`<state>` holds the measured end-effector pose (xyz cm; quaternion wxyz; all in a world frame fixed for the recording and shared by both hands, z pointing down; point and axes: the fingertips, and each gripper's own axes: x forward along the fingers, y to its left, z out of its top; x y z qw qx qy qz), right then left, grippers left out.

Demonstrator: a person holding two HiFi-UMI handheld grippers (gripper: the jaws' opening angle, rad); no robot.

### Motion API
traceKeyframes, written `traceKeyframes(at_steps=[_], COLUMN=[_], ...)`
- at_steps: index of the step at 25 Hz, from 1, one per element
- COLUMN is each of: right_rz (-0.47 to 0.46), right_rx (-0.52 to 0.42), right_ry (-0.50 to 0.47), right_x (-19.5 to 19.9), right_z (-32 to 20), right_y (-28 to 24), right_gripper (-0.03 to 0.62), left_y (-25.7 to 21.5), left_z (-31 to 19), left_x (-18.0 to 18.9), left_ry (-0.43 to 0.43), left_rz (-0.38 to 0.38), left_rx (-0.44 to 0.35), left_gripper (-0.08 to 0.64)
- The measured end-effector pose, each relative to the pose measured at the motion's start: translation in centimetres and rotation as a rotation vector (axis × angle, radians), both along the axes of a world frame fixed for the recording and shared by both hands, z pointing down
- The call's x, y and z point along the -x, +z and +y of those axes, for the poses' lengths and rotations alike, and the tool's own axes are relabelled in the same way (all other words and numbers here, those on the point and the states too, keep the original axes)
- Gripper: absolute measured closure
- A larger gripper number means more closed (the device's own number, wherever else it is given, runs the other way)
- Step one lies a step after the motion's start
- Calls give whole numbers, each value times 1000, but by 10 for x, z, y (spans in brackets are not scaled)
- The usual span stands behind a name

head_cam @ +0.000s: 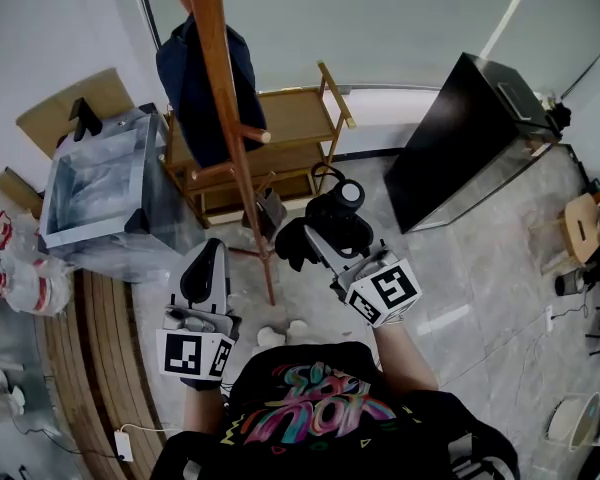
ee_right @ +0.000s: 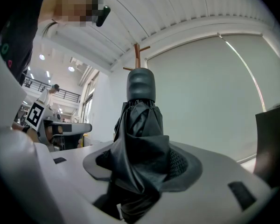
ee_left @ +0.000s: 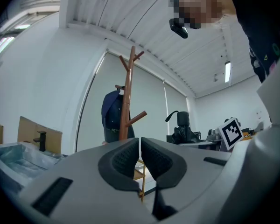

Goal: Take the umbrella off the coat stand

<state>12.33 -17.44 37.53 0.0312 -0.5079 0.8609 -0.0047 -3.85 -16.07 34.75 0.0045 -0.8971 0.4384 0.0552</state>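
The wooden coat stand [head_cam: 227,118] rises at the upper left of the head view, with a dark blue jacket [head_cam: 195,73] hanging on it. My right gripper [head_cam: 318,236] is shut on the folded black umbrella [head_cam: 330,218], which it holds to the right of the pole and apart from it. In the right gripper view the umbrella [ee_right: 140,134] stands upright between the pads [ee_right: 179,162], and the stand's top [ee_right: 137,55] shows behind it. My left gripper [head_cam: 204,268] is shut on nothing, just left of the stand's foot. Its own view shows the stand [ee_left: 127,101] ahead and the umbrella [ee_left: 182,127] to the right.
A low wooden shelf [head_cam: 295,118] stands behind the coat stand. A clear plastic box [head_cam: 100,183] sits at the left beside white bags [head_cam: 15,268]. A black cabinet [head_cam: 470,138] is at the right, with a wooden stool [head_cam: 583,223] beyond it.
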Motion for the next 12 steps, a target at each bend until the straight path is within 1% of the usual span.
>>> traceKeyframes(at_steps=[7, 12], right_rz=[34, 42], right_rx=[41, 58], right_ry=[49, 104], right_x=[-26, -50], right_z=[29, 44], right_y=[12, 14], right_gripper=[325, 325], left_y=[4, 9], left_z=[-1, -2], left_x=[-15, -25], left_ry=[47, 66], left_rz=[-5, -8], left_rx=[7, 15], left_gripper=[526, 526])
